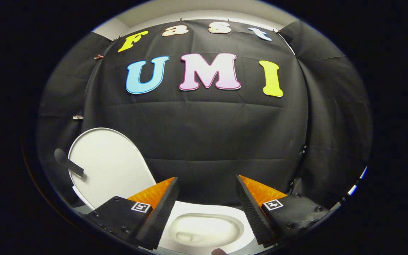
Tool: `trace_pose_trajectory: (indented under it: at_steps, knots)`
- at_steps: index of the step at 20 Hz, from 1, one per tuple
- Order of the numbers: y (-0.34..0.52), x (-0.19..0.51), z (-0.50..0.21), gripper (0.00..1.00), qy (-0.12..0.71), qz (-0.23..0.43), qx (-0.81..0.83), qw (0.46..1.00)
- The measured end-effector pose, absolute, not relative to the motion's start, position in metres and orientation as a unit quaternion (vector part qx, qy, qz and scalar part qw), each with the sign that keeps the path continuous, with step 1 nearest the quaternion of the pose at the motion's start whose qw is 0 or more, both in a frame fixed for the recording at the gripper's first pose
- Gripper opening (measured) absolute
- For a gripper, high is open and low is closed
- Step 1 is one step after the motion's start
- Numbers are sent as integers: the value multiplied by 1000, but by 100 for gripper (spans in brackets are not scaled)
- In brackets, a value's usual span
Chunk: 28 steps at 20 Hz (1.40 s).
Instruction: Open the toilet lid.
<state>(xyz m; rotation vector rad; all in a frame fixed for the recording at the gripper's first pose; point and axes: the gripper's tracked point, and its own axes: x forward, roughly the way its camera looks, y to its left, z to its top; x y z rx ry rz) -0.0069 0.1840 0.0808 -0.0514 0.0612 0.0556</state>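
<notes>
The white toilet lid (110, 163) stands raised, leaning back toward the black cloth wall, beyond and beside my left finger. Below and between my fingers lies the white toilet bowl (205, 228) with its basin showing. My gripper (207, 182) is open above the bowl, with nothing between its fingers (161, 209). A dark flush handle (67, 162) sticks out next to the lid's outer edge.
Black cloth walls close the booth ahead and on both sides, close behind the toilet. A small rounded tip of something (219, 251) shows at the near edge of the bowl, too little to tell what it is.
</notes>
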Motion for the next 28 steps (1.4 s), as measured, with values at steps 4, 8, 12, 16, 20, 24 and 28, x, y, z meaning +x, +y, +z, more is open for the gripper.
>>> trace_pose_trajectory:
  at_steps: [4, 8, 12, 16, 20, 24, 28]
  knots:
    - [156, -1, 59, 99, 39, 27, -15, 999]
    - [143, 5, 53, 99, 37, 20, -9, 999]
    - [141, 2, 51, 99, 37, 23, -11, 999]
    - [145, 2, 46, 99, 42, 25, -15, 999]
    - [150, -1, 49, 99, 37, 29, -19, 999]
    - [144, -3, 51, 99, 32, 21, -31, 999]
    - [137, -2, 56, 99, 29, 16, -14, 999]
